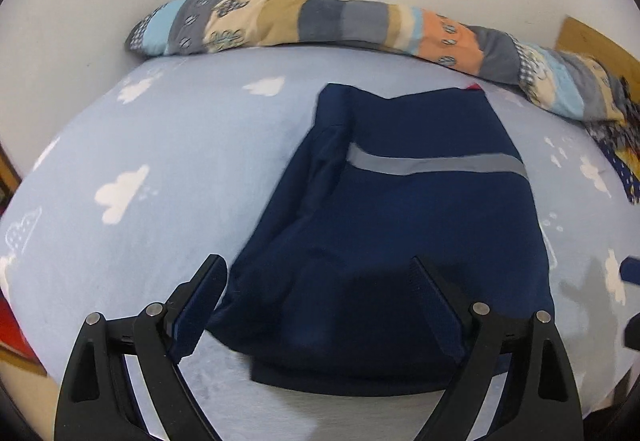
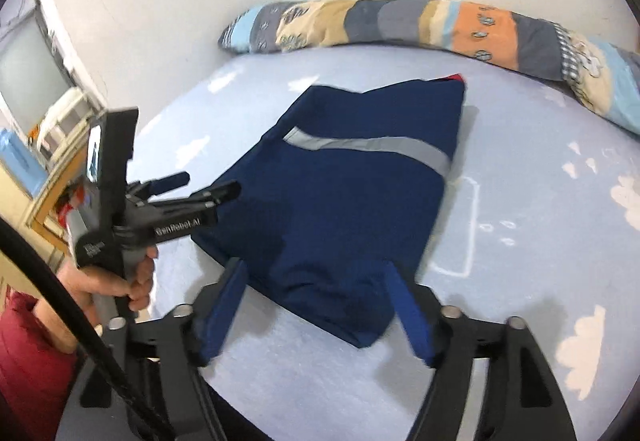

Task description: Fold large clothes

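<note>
Here, one navy garment [image 1: 400, 225] is lying already folded into a long panel on the bed [image 1: 160, 161], its grey stripe [image 1: 436, 163] running across the far half, its near hem between both tools. The left hand-held gripper [image 1: 316, 281] is hovering wide and empty over that hem; the right hand-held gripper [image 2: 316, 277] is likewise gaping with nothing clamped. Judging the next fold, each should be pinching one near corner through all layers, then carrying them evenly toward the far edge. One patchwork bolster [image 1: 360, 25] is lining the far wall.
</note>
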Demonstrator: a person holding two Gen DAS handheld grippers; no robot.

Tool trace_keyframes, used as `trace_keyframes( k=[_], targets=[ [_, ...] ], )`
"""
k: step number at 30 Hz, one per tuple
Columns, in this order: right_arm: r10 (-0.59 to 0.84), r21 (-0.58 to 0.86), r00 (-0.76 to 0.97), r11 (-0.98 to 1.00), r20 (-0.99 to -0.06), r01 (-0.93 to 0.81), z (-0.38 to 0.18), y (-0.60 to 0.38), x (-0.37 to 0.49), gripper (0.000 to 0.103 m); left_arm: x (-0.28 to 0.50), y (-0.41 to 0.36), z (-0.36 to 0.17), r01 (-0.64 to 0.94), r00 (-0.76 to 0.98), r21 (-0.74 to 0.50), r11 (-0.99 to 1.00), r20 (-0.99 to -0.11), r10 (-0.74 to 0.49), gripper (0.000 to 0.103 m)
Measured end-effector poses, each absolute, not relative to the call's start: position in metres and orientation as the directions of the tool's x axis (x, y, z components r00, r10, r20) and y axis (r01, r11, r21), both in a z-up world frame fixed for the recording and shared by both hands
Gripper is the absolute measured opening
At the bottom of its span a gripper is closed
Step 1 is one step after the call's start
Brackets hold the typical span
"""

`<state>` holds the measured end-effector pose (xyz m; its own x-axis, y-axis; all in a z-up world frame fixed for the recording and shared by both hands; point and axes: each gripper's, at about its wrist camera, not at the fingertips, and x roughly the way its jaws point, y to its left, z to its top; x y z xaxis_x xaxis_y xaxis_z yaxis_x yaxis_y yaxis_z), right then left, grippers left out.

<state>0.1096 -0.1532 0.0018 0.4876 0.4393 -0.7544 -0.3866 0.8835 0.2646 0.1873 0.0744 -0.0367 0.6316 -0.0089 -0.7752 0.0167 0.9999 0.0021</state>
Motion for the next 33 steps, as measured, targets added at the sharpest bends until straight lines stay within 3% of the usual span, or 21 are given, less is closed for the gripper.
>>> trace_keyframes(
  k=[3,8,21,33],
  targets=[
    [0.41,0.28,0.449,0.902,-0.794,-0.328,-0.015,-0.161,0.114,0.082,0.189,0.057,-0.049,0.079,0.607,0.09,0.993,-0.794,0.024,0.091],
    [0.31,0.183,0.43,0.932,-0.848,-0.312,-0.037,-0.156,0.114,0.073,0.19,0.04,-0.06,0.134,0.632,0.231,0.964,-0.769,0.096,0.091],
    [0.318,0.215,0.306,0.92,-0.897,-0.326,-0.078,-0.132,0.118,0.067,0.193,0.04,-0.063,0.148,0.631,0.229,0.962,-0.771,0.086,0.091],
    [0.457,0.433,0.373,0.888,-0.807,-0.151,-0.054,-0.198,0.141,0.067,0.195,0.042,-0.054,0.166,0.633,0.208,0.964,-0.772,0.057,0.091]
  ],
)
